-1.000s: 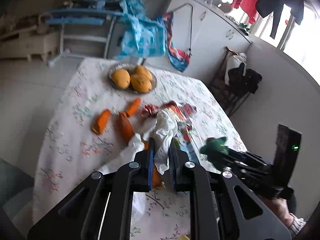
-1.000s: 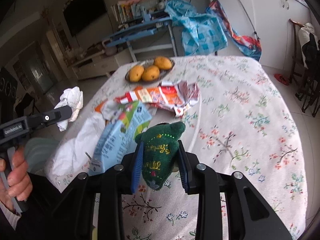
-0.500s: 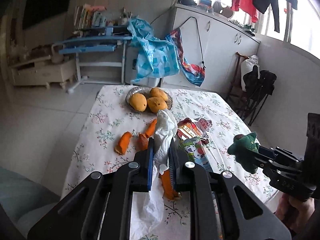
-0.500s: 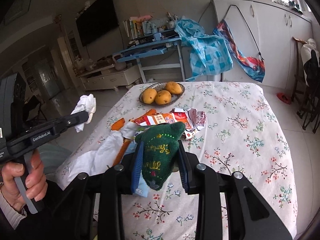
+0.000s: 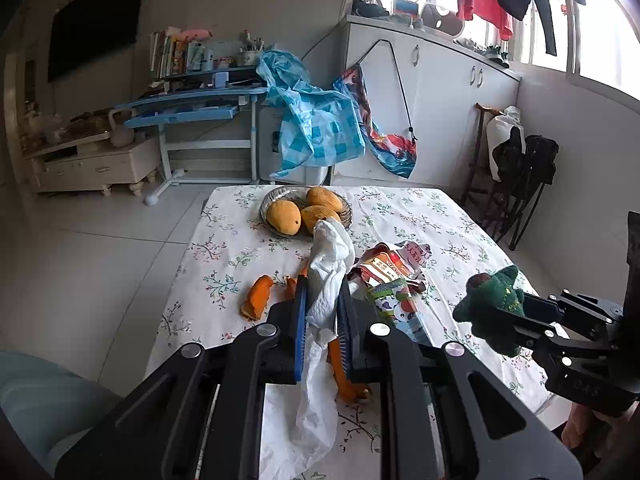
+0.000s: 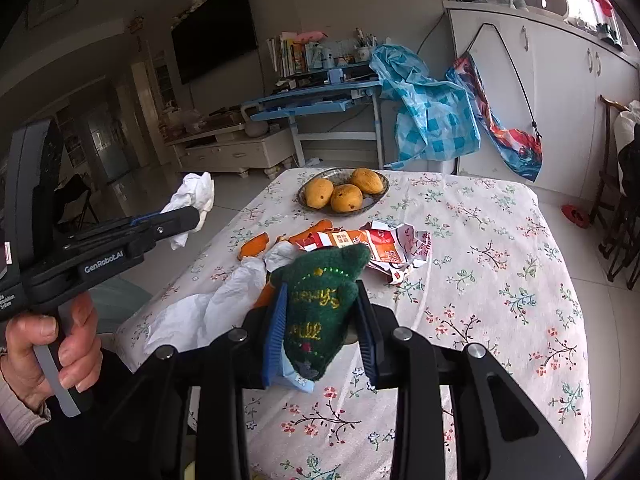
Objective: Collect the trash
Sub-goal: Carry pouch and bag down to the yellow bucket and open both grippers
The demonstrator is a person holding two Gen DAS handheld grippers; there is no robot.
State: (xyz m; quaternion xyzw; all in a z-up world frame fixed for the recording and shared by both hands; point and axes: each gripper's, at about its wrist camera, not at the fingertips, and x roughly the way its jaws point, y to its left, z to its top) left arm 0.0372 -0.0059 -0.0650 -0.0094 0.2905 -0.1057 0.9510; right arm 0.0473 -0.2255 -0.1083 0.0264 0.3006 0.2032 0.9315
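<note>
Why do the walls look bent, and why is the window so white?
Both views come through a fisheye lens, which bows straight lines and darkens the corners. In the left wrist view the window is blown out by daylight; the tissue stays sharp.

white lettering "genrobot.ai" runs along the side of the black plastic left gripper [image 6: 188,220]. yellow embroidered characters on the dark green knitted pouch [image 6: 320,300] and the print on the crumpled red and white snack wrapper [image 6: 384,248] are illegible.
</note>
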